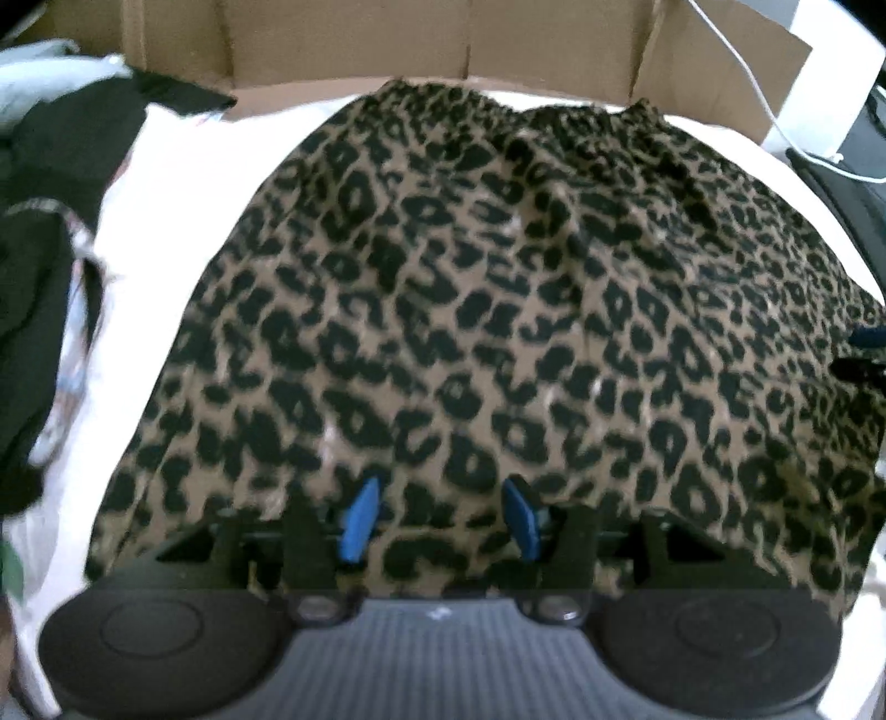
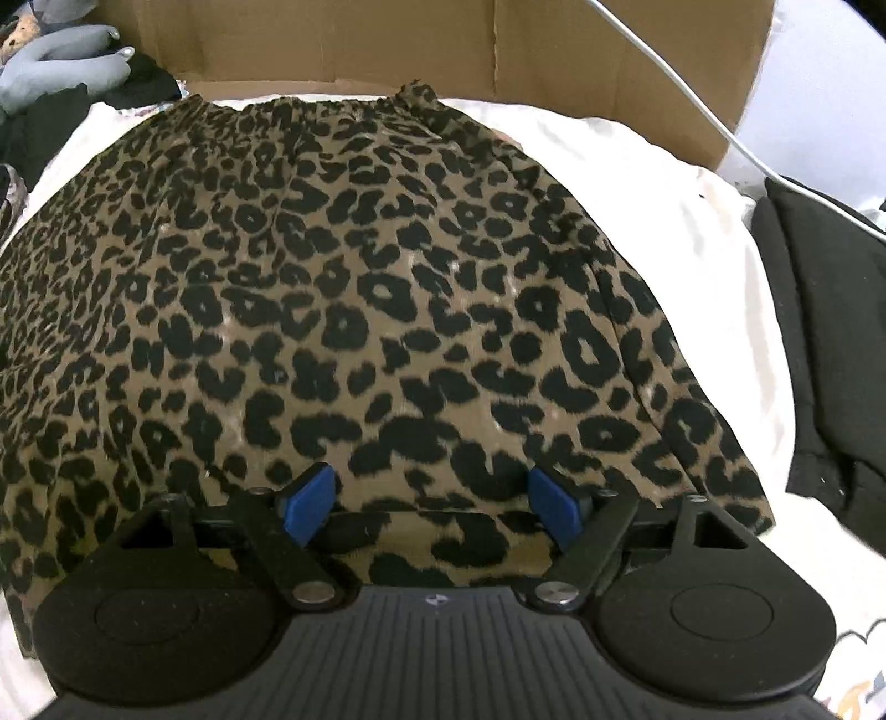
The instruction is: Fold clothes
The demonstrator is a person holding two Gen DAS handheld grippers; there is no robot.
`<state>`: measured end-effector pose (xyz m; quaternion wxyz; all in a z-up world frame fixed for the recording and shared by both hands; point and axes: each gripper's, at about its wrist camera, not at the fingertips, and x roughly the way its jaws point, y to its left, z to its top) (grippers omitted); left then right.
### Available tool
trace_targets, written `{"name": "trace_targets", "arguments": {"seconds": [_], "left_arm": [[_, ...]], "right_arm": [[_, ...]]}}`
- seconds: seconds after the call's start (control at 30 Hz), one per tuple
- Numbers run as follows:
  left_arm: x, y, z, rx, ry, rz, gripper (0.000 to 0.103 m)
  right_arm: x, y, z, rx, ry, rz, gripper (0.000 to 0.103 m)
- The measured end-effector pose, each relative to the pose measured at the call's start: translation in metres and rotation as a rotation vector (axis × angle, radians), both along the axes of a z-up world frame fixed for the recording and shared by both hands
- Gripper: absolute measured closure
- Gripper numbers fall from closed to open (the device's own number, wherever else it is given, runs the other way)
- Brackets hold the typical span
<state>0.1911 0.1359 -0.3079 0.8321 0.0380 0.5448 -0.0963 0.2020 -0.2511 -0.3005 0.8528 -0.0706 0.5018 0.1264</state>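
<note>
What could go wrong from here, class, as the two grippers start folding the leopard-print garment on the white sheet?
1. Both grippers, left gripper and right gripper, are open over the leopard-print garment; closing there might also pinch the white sheet.
2. The gathered far edge could fold unevenly.
3. The white cable might snag.

Leopard-print garment (image 2: 343,288): soft matt woven cloth. White sheet (image 2: 653,183) beneath it: smooth cloth. Cardboard box (image 2: 343,39) behind garment: matt brown. Gripper pads (image 2: 307,501): blue matt plastic.

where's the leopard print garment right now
The leopard print garment lies spread on the white sheet, filling both wrist views, its gathered waistband toward the cardboard box.
</note>
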Motion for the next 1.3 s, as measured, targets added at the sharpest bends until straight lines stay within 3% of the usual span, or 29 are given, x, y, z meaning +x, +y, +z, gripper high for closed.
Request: {"name": "trace_targets", "arguments": {"seconds": [0.13,0.33,0.53,0.73,1.1,1.3], "left_arm": [[-0.017,0.011,0.005,0.007,0.021,0.025,0.050],[-0.028,0.029,0.019,-0.002,0.020,0.092,0.052],[-0.028,0.029,0.029,-0.042,-0.015,0.089,0.052],[-0.032,0.040,0.031,-0.045,-0.035,0.130,0.052],[-0.045,0.093,0.041,-0.020,-0.099,0.331,0.052],[-0.042,0.109,0.032,-0.012,-0.115,0.380,0.052]], "right_arm": [[-0.006,-0.009,0.011,0.023,-0.001,-0.054,0.022],[-0.016,-0.001,0.023,0.070,0.013,-0.032,0.022],[-0.020,0.007,0.006,-0.008,0.070,-0.032,0.022],[-0.028,-0.001,0.008,-0.041,0.112,-0.059,0.022],[-0.038,-0.011,0.034,-0.007,0.087,-0.083,0.023],[-0.037,0.000,0.037,-0.002,0.088,-0.053,0.023]]}}
